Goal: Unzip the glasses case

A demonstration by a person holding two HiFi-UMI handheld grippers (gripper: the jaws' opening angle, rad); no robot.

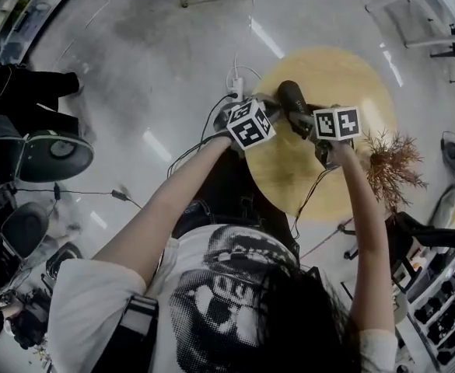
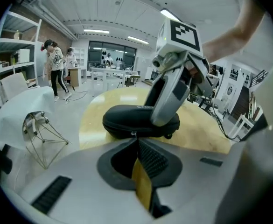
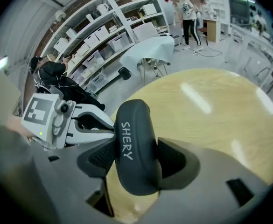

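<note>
The right gripper (image 3: 138,167) was clamped across the black oval hard-shell glasses case (image 3: 132,139), holding it over the round pale-wood table (image 3: 220,106). The left gripper (image 2: 137,146) had its jaws pressed together, tips at the small metal zipper pull (image 2: 134,134) on the seam. The step looked like seizing the pull, and next it would need dragging round the seam against a steady case.

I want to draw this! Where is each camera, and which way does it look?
Head view: on the person's head, looking down at the table; hair, shirt and both arms show.
Left gripper view: on the left gripper, looking along its shut jaws at the glasses case; the right gripper and its arm show.
Right gripper view: on the right gripper, looking along jaws clamped on the case; the left gripper shows.
Shared: all see the case and table.
</note>
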